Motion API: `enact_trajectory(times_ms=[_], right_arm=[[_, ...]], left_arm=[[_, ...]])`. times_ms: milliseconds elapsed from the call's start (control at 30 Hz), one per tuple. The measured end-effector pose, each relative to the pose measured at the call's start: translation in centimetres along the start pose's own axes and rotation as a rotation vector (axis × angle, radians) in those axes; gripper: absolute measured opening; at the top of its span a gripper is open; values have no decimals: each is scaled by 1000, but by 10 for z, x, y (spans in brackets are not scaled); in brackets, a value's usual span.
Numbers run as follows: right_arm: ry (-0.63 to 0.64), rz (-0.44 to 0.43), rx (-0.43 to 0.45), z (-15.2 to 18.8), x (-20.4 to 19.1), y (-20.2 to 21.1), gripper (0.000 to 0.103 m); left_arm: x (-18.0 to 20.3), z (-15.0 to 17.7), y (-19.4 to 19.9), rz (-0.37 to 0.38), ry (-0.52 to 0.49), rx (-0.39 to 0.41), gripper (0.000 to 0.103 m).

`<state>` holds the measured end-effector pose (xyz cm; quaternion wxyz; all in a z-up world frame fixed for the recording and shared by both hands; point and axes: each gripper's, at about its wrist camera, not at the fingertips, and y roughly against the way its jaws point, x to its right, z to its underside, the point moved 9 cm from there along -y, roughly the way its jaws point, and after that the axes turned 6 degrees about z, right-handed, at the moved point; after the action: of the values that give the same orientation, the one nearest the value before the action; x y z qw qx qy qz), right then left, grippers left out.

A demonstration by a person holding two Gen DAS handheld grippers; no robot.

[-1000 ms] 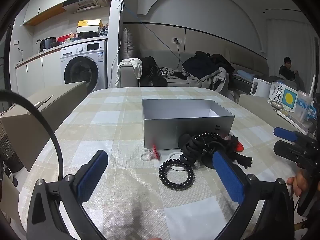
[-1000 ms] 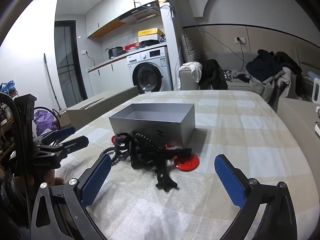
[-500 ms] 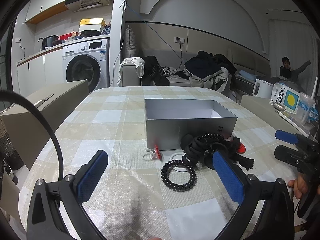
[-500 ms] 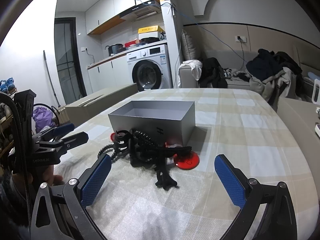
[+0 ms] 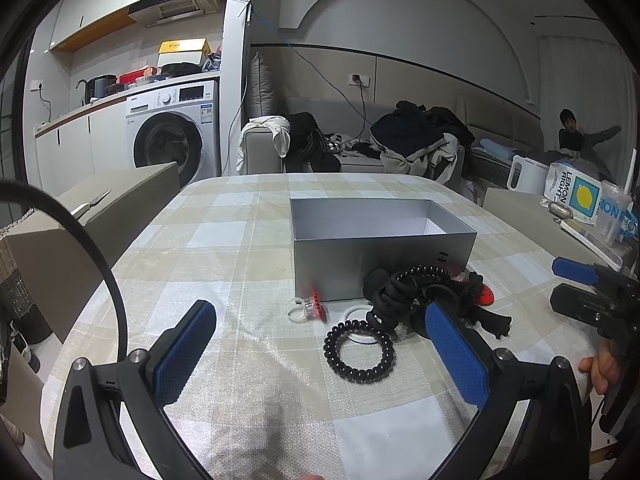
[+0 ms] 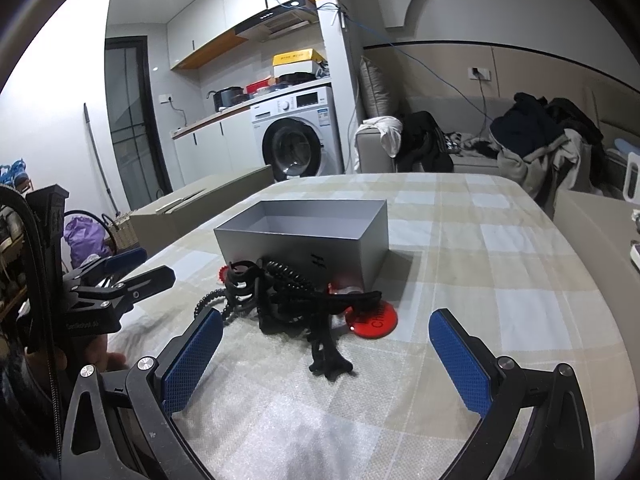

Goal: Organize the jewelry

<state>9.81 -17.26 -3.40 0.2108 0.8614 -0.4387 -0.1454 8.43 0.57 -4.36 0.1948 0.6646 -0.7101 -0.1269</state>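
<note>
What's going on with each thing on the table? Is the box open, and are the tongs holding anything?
grey box: open, no lid, looks empty.
black spiral band: flat on the cloth, apart from the pile.
black tangle: heaped against the box front.
red disc: flat, partly under the tangle.
left tongs: open, empty.
right tongs: open, empty.

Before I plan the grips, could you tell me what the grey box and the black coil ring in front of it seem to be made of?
Grey box: probably rigid cardboard with a matte silver-grey finish; thin straight walls, soft sheen, white inner floor.
Black coil ring: likely glossy plastic, a spiral hair-tie type; each rounded coil shows small highlights. Whether it is stretchy cannot be told.
</note>
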Motion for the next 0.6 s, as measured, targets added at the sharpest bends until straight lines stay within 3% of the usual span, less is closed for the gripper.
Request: enact_trajectory(times_ms=[600], right_arm=[[-4,9,-5,1,1,-3,103]], left_arm=[[0,-2,1,-14,-6,-3,102]])
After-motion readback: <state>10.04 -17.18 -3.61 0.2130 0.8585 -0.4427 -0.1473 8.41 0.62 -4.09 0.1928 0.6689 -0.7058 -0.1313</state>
